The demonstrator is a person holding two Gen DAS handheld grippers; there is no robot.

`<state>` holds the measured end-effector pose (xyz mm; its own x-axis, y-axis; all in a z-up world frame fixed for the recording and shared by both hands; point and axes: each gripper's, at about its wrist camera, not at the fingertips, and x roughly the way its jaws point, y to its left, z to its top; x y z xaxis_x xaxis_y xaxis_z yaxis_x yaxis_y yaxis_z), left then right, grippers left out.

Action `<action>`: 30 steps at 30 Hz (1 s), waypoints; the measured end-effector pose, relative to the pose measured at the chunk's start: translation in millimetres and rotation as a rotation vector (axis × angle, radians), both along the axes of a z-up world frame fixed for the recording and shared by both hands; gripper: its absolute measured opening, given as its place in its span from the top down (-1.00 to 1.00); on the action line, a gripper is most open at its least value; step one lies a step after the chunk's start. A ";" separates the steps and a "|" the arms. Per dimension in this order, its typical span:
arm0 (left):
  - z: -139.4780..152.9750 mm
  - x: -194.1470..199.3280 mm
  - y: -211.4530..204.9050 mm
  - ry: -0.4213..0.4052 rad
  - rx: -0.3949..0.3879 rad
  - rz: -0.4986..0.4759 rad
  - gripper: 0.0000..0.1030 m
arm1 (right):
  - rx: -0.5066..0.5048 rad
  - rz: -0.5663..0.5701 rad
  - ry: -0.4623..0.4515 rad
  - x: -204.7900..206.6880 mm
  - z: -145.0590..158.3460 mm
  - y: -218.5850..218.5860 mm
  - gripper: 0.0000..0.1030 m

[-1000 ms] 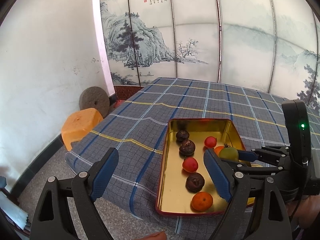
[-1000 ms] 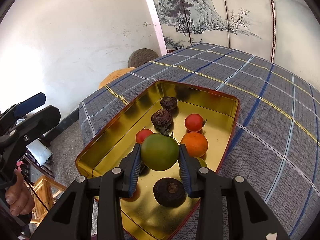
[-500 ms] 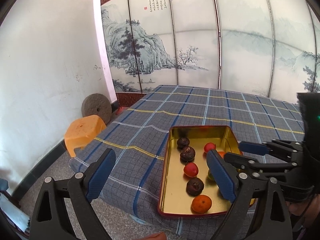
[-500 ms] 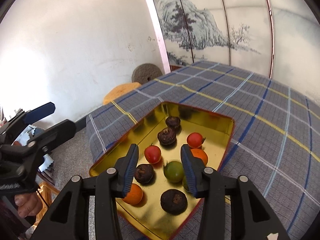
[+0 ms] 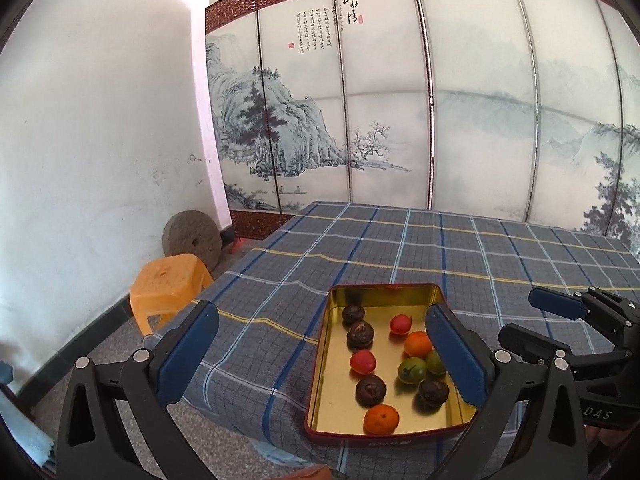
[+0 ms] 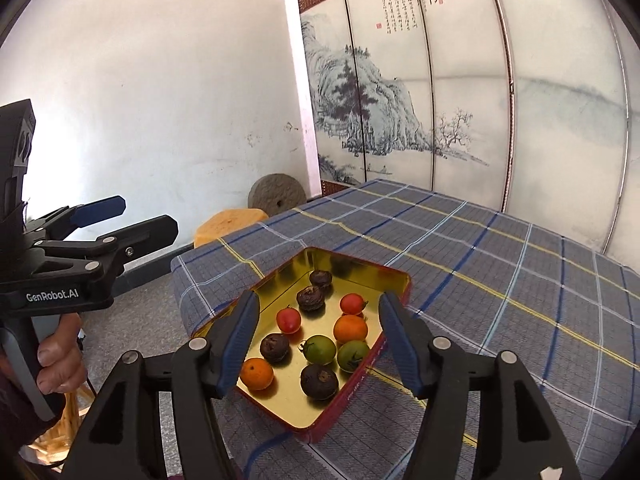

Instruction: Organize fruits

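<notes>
A gold tin tray [image 5: 335, 404] with a red rim [image 6: 362, 374] lies near the table's front edge. It holds several dark brown fruits, two red tomatoes, two oranges and two green tomatoes. One green tomato [image 6: 319, 349] [image 5: 412, 370] rests in the middle beside the other [image 6: 352, 355]. My right gripper [image 6: 319, 300] hovers above and short of the tray, its jaws opening, with nothing between the pads. My left gripper [image 5: 320, 312] is wide, still opening and empty, back from the tray's left side. Each gripper shows in the other's view: the right gripper [image 5: 520, 316] and the left gripper [image 6: 146, 214].
A blue checked cloth [image 5: 440, 248] covers the table up to a painted folding screen [image 5: 400, 120]. An orange stool [image 5: 168, 284] and a round millstone [image 5: 192, 240] stand on the floor at the left by the white wall. A hand [image 6: 60, 356] grips the left gripper's handle.
The right gripper let go of the green tomato, which now lies in the tray. Both grippers drew back and up from the tray, and their jaws widened.
</notes>
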<state>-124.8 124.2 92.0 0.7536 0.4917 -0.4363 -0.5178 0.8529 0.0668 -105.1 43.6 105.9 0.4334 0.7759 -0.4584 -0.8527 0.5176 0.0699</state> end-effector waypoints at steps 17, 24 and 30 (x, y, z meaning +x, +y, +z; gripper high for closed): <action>15.0 -13.6 -15.4 -0.026 0.015 -0.006 -1.00 | 0.021 -0.029 -0.016 -5.3 5.9 -32.2 -0.32; 12.2 -5.1 -21.2 0.012 0.004 -0.041 -1.00 | -0.020 -0.088 -0.008 21.5 -7.7 -55.8 -0.43; 8.5 8.8 -26.6 0.039 -0.002 -0.059 -1.00 | -0.170 -0.237 0.001 89.1 -42.3 -110.5 -0.46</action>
<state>-116.0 97.5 100.6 0.7639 0.4458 -0.4667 -0.4637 0.8820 0.0836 -15.9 -66.9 63.6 0.5929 0.5647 -0.5741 -0.7064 0.7070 -0.0342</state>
